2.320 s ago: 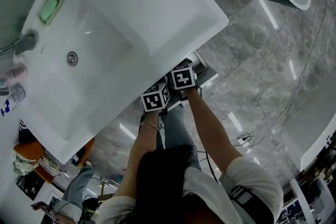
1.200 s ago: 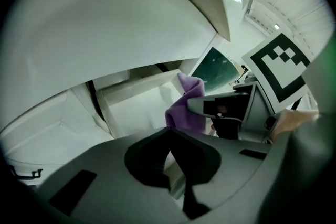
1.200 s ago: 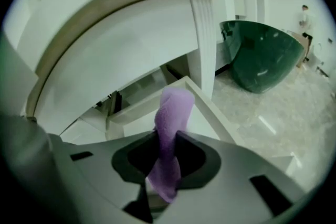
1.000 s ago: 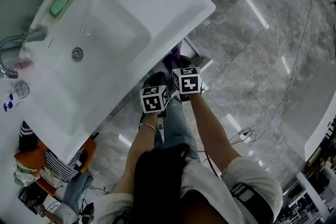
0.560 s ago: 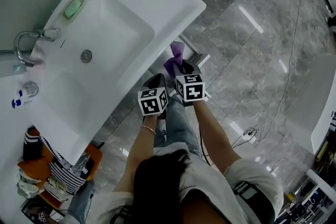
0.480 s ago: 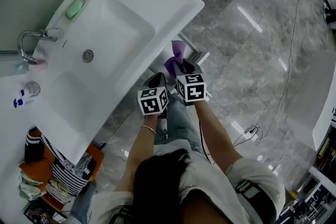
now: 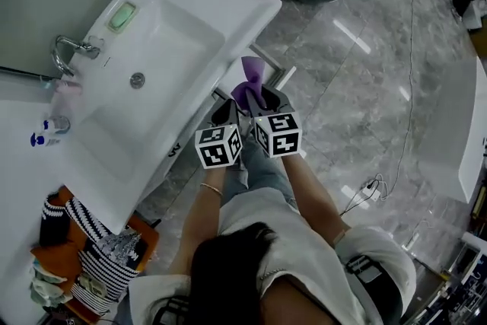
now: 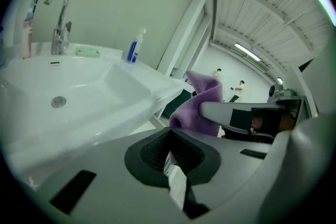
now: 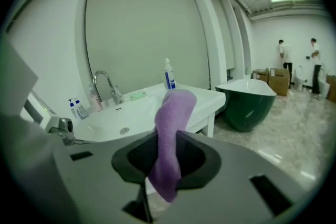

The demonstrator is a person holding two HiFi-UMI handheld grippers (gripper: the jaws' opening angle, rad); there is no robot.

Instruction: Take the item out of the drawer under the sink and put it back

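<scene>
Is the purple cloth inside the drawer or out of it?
Out. The right gripper is shut on the purple cloth, holding it up in the air in front of the sink.

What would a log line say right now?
right tool: shut on purple cloth | left tool: shut, empty | cloth: beside sink

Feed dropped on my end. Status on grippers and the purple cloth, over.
Right gripper shut on purple cloth. Left gripper shut, empty. Cloth held up in front of sink, nothing seen in the way.
</scene>
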